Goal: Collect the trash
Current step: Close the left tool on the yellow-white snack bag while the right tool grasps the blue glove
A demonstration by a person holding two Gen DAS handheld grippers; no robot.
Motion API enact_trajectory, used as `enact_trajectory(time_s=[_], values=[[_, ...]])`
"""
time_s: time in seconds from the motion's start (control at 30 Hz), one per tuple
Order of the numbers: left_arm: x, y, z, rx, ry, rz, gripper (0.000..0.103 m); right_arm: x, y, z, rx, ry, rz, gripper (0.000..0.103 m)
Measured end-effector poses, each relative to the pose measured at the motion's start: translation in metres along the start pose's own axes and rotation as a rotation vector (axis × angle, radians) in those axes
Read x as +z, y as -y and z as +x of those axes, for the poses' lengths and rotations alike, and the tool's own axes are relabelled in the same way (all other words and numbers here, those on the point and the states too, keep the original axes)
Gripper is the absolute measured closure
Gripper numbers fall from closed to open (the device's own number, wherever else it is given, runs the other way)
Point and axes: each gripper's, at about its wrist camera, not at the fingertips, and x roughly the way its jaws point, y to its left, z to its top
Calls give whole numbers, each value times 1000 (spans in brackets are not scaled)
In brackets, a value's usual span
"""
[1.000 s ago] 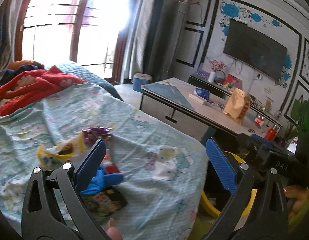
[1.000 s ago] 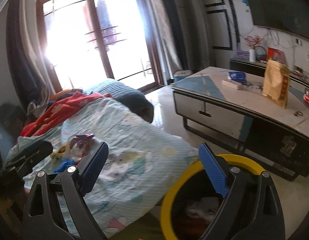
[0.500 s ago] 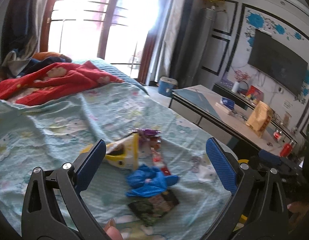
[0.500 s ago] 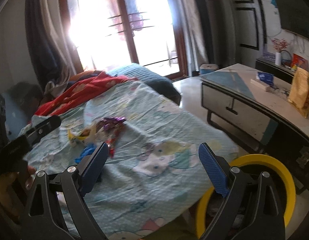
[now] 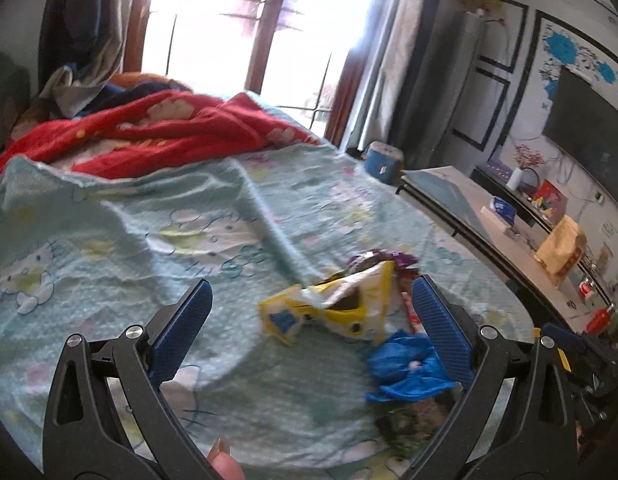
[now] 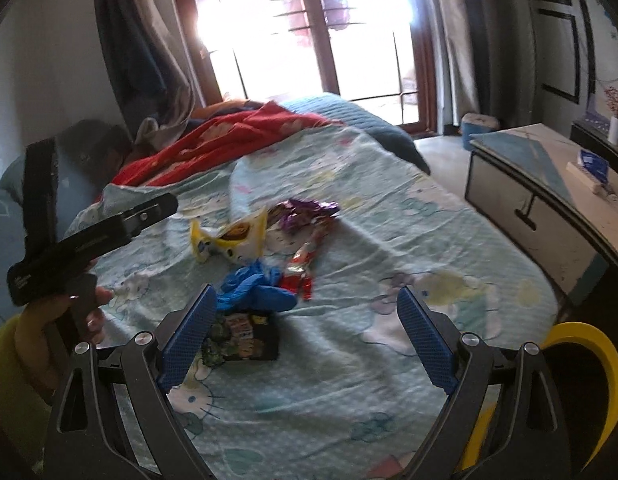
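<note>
Trash lies in a small heap on the light green bed sheet (image 6: 389, 248): a yellow and white wrapper (image 5: 333, 306) (image 6: 233, 236), a purple wrapper (image 6: 301, 212), a red wrapper (image 6: 305, 268), a crumpled blue glove (image 5: 409, 368) (image 6: 257, 290) and a dark printed packet (image 6: 245, 336). My left gripper (image 5: 309, 332) is open and empty, above the sheet, with the yellow wrapper between its fingers. My right gripper (image 6: 305, 340) is open and empty, just short of the dark packet. A yellow-rimmed bin (image 6: 589, 376) stands at the bed's right edge.
A red blanket (image 5: 149, 132) is bunched at the head of the bed. A low table (image 6: 549, 200) with boxes and a brown bag (image 5: 561, 248) stands right of the bed. A blue bucket (image 5: 383, 160) sits by the window.
Both grippers have swung left, away from the yellow bin and towards the trash heap on the bed. Both stay open.
</note>
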Motion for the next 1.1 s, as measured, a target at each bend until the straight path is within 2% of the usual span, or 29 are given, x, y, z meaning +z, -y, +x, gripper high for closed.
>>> enact_trajectory(time_s=[0.13, 0.23, 0.3, 0.5, 0.67, 0.73, 0.8, 0.87, 1.1], values=[[-1, -14, 15, 1, -39, -39, 13, 5, -9, 17, 26, -30, -12, 14], [-3, -22, 29, -5, -77, -63, 20, 6, -16, 30, 44, -53, -28, 15], [-4, -25, 37, -16, -101, -76, 25, 7, -19, 39, 58, -75, -28, 19], [-7, -29, 57, -81, -154, -129, 30, 8, -19, 57, 80, -124, 8, 29], [-7, -33, 71, -120, -184, -178, 32, 8, -21, 64, 95, -144, 13, 44], [-8, -35, 74, -122, -189, -193, 39, 6, -21, 68, 101, -156, 13, 51], [-9, -36, 74, -125, -189, -204, 56, 5, -21, 71, 110, -165, 17, 62], [-11, -36, 72, -122, -189, -209, 67, 4, -21, 72, 112, -171, 15, 70], [-12, -35, 56, -119, -153, -212, 75, 2, -20, 65, 115, -154, 7, 94]])
